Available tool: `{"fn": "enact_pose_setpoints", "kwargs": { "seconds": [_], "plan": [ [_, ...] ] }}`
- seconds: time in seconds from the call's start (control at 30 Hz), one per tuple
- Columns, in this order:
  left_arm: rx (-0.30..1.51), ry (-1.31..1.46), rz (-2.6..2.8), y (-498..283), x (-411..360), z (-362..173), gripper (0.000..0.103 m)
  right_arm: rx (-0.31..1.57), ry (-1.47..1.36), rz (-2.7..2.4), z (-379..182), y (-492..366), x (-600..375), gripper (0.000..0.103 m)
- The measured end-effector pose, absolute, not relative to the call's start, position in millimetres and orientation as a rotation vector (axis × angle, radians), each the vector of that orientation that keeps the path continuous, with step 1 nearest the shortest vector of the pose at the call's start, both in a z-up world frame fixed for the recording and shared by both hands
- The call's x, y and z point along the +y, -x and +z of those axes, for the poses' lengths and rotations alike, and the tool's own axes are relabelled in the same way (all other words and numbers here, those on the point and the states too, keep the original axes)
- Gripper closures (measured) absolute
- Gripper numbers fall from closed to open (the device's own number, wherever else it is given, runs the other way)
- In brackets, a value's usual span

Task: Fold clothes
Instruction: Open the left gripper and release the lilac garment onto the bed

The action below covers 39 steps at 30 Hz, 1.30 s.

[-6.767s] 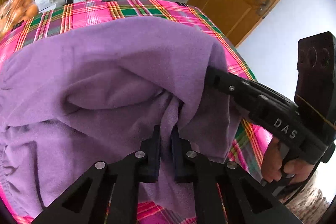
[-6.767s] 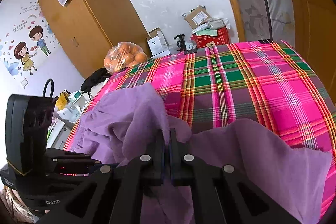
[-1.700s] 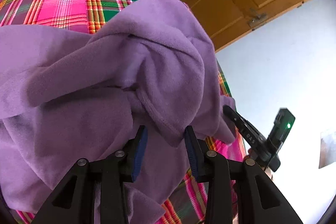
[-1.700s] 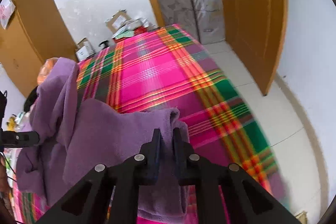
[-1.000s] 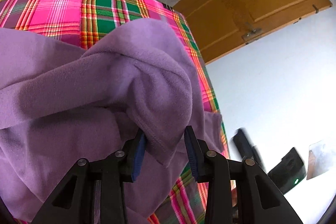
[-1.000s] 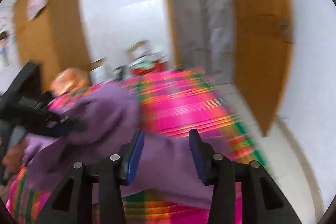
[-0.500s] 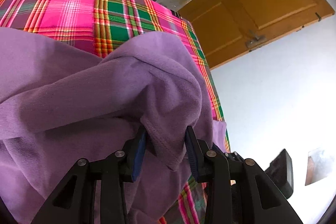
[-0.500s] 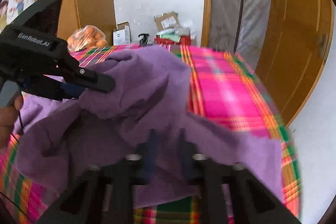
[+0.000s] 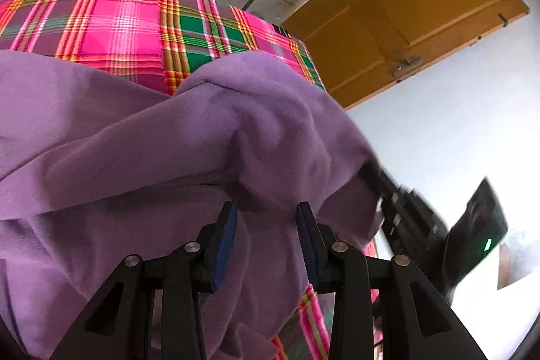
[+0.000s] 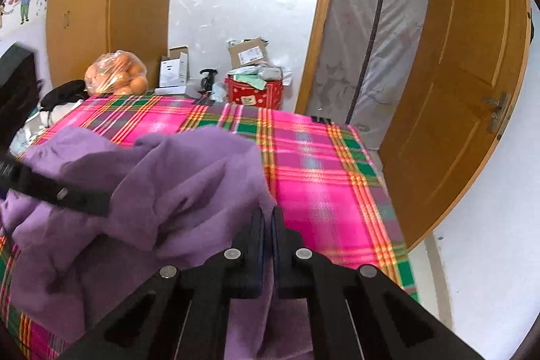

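bare plaid cloth [image 10: 314, 177] right — boxes [image 10: 248, 54] behind

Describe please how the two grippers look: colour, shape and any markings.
The left gripper and the right gripper are black, with triangular cut-out frames, silver round bolts and dark blue pads. The right gripper's body, seen from the left wrist, carries a small green light.

left gripper [image 9: 266, 218]: black linkage arms, silver screws, blue pads | right gripper [image 10: 266, 221]: black arms, silver screws, green indicator light on housing

Right claw [image 10: 266, 218] newly clamped on garment [image 10: 189, 177]
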State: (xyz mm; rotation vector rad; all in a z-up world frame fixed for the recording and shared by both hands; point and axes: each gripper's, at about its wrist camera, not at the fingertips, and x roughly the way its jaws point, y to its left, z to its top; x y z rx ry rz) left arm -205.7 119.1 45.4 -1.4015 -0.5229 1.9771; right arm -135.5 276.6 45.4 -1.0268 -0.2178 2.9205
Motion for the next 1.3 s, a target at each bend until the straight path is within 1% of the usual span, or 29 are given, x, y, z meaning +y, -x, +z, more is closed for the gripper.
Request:
{"fn": "enact_pose_setpoints", "kwargs": {
  "seconds": [0.13,0.4,0.53,0.8,0.83,0.87,0.9,0.97,1.17,1.3],
  "plan": [
    [-0.517,1.430,1.971,204,116,39,0.065,-0.165,1.009,2.901,55,160,293,0.099],
    [-0.496,1.437,1.960,201,116,35,0.065,-0.219,0.998,2.827,55,195,310,0.099],
    [-0.495,1.436,1.959,200,113,35,0.065,-0.197,0.984,2.762,50,212,324,0.099],
    [-0.514,1.443,1.981,187,90,37,0.065,-0.163,1.127,2.631,32,223,341,0.098],
    [-0.521,1.441,1.989,182,82,39,0.065,-0.163,1.118,2.630,34,218,340,0.096],
    [-0.530,1.436,2.002,177,73,41,0.065,-0.164,1.110,2.630,37,213,339,0.090],
    [-0.536,1.429,2.020,171,64,43,0.065,-0.167,1.101,2.634,40,208,337,0.082],
    [-0.557,1.411,2.068,159,42,47,0.065,-0.169,1.069,2.649,50,196,328,0.075],
    [-0.686,1.395,2.206,123,-39,52,0.065,-0.189,0.963,2.753,86,155,287,0.068],
    [-0.778,1.440,2.293,101,-96,44,0.065,-0.184,0.968,2.864,94,127,243,0.068]
  ]
}}
